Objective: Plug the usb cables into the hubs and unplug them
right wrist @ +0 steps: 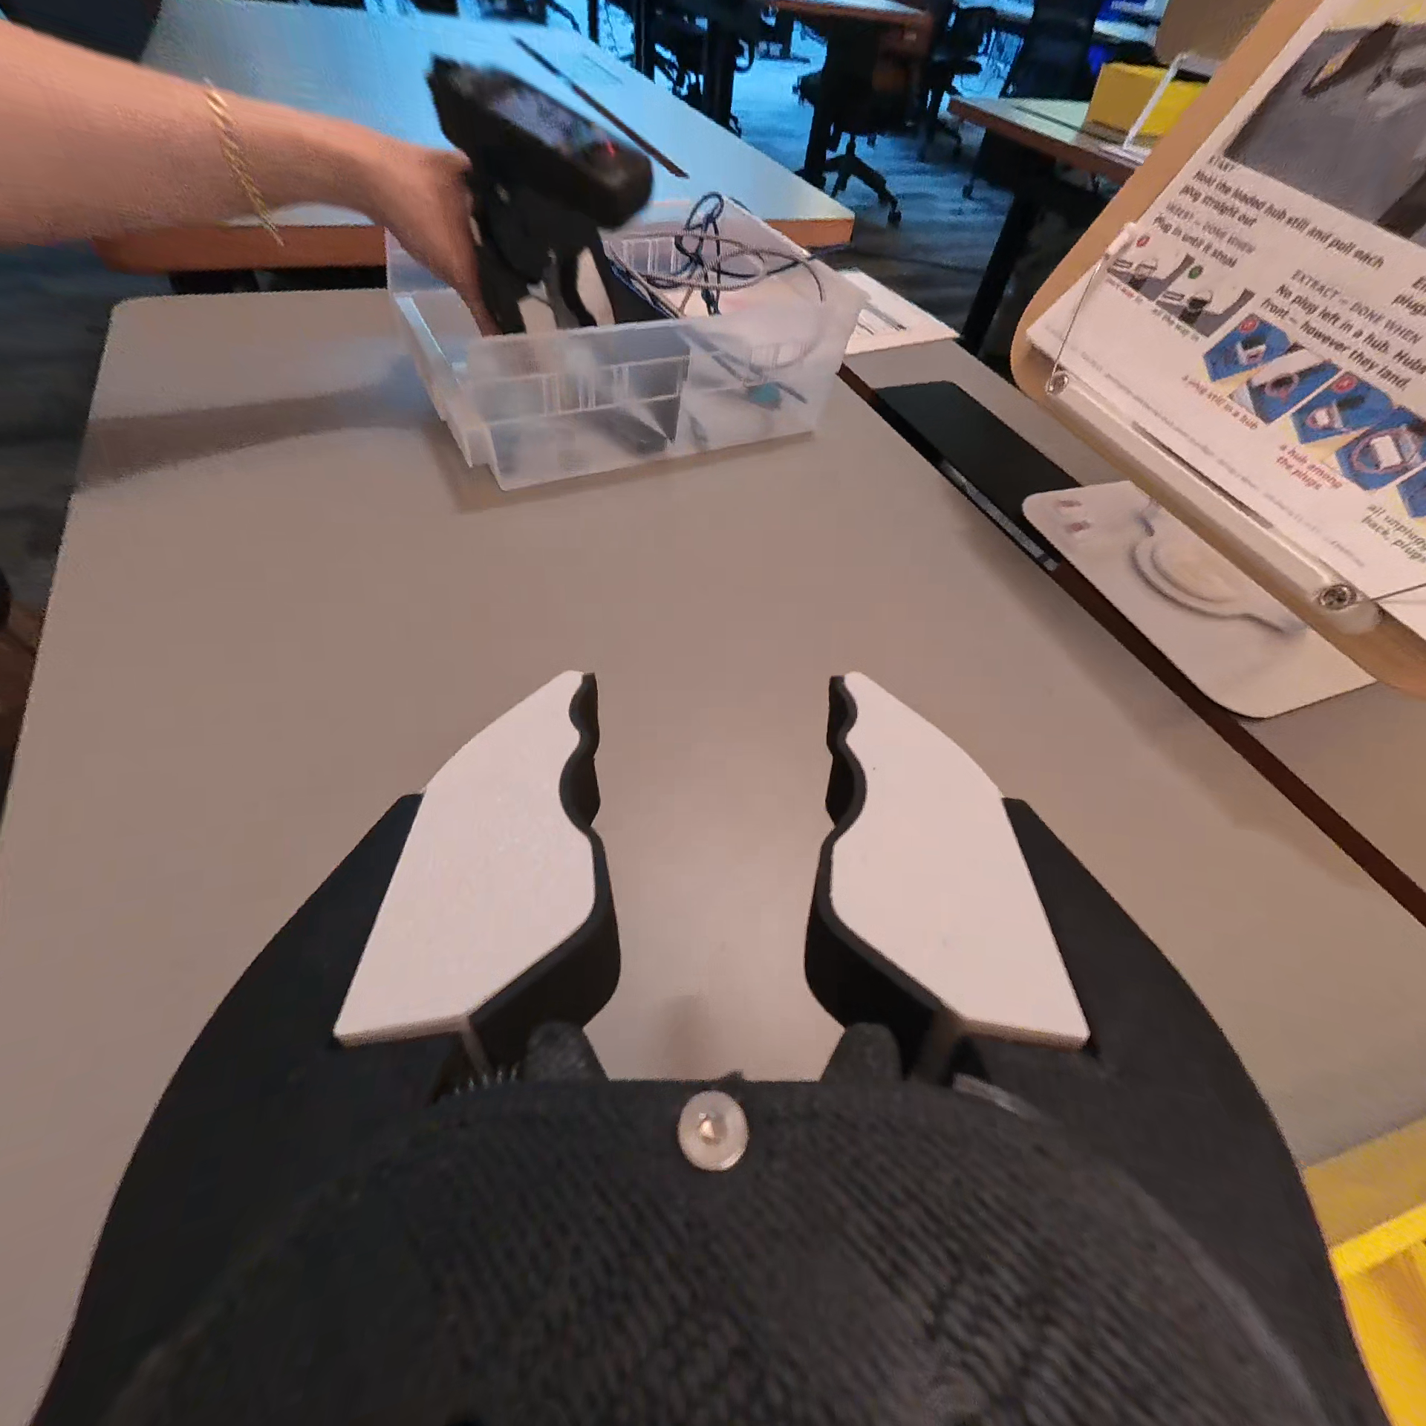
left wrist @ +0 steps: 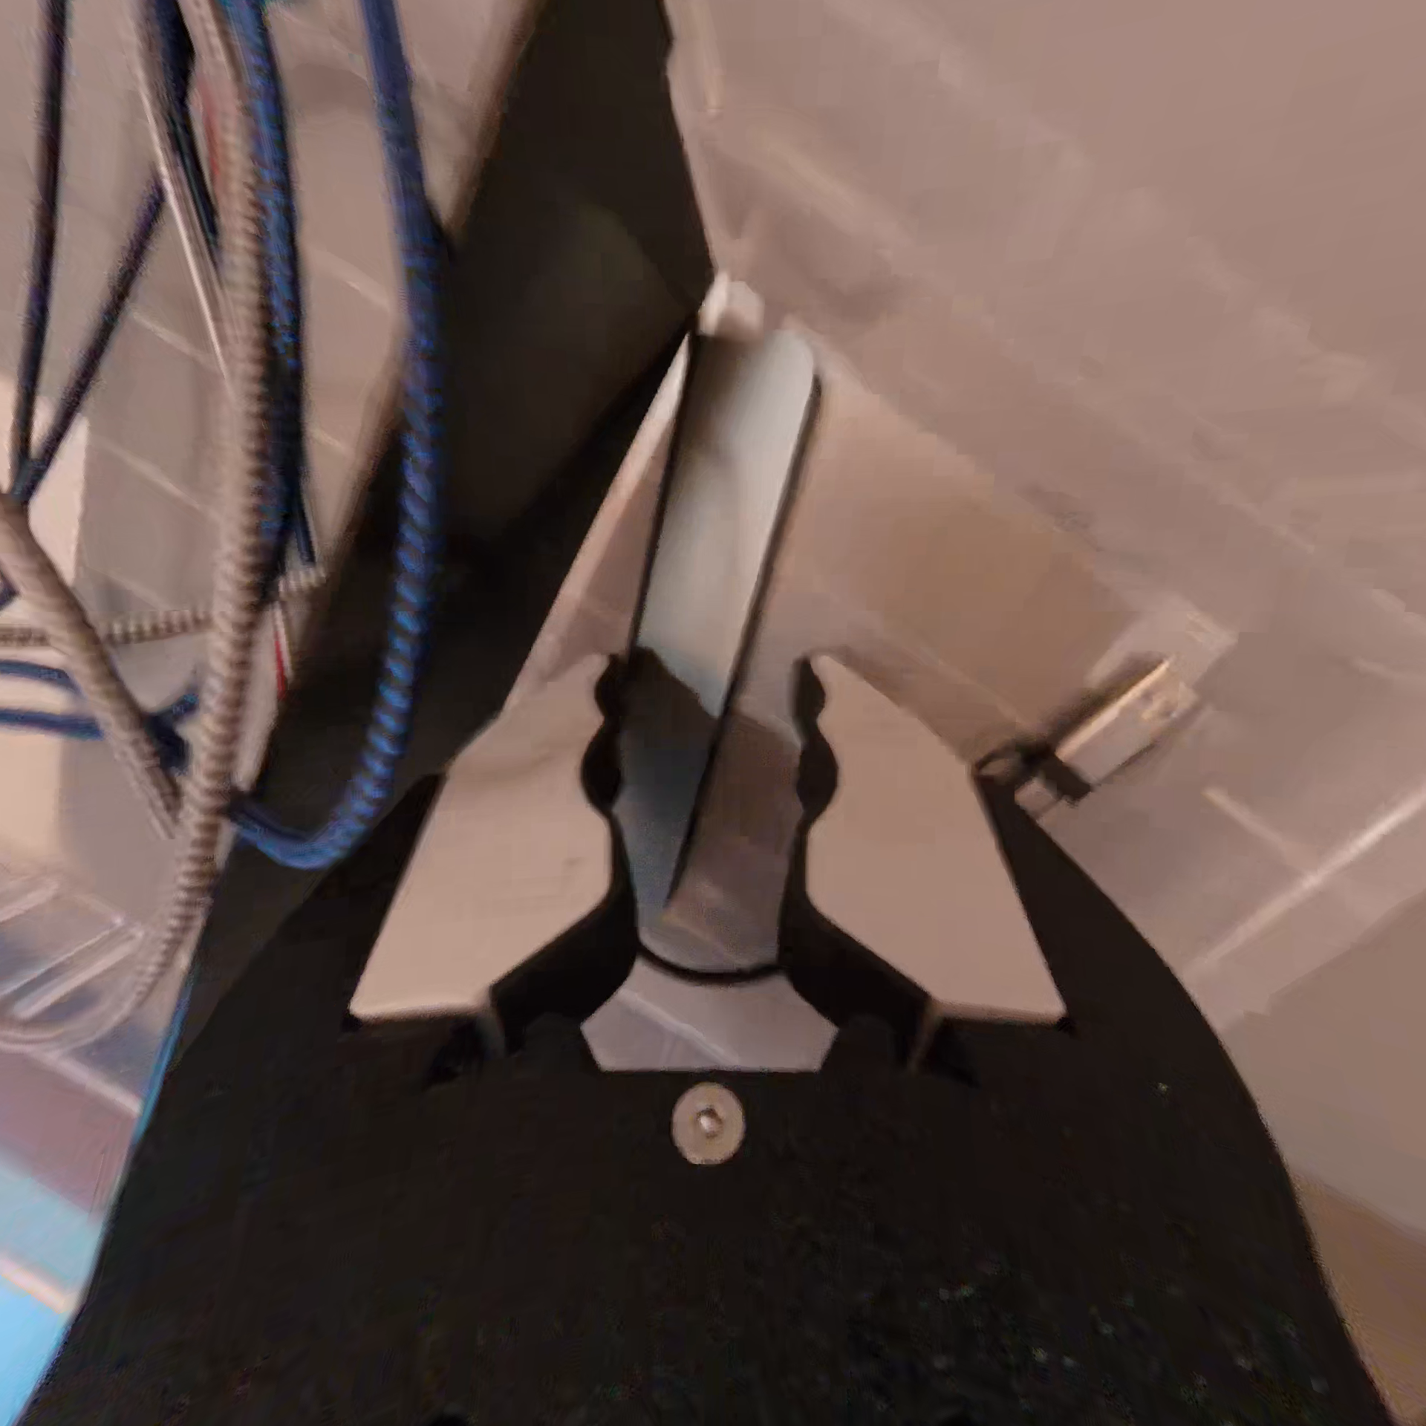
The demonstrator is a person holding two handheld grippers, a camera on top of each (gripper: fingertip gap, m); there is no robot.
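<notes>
In the left wrist view my left gripper [left wrist: 710,733] is down inside the clear bin, its jaws closed around a flat silver-grey hub [left wrist: 725,540] that stands on edge between the fingers. A black divider [left wrist: 555,370] rises just left of the hub. Blue and silver braided cables [left wrist: 409,540] hang at the left, and a silver USB plug [left wrist: 1119,718] lies at the right. In the right wrist view my right gripper [right wrist: 714,741] is open and empty over the grey table [right wrist: 386,617]. The clear bin [right wrist: 617,417] stands at the far end, with the left gripper [right wrist: 540,309] inside it, held by a hand.
An instruction sheet on a wooden stand [right wrist: 1273,347] with a white base [right wrist: 1204,617] stands at the right. A black strip [right wrist: 964,455] lies beside the table joint. A yellow object [right wrist: 1373,1273] sits at the bottom right. Other desks and chairs are behind. About 40 cm separates my left fingertips from my right. The right gripper is farther from the silver USB plug [left wrist: 1119,718], some 35 cm, than the left, some 7 cm.
</notes>
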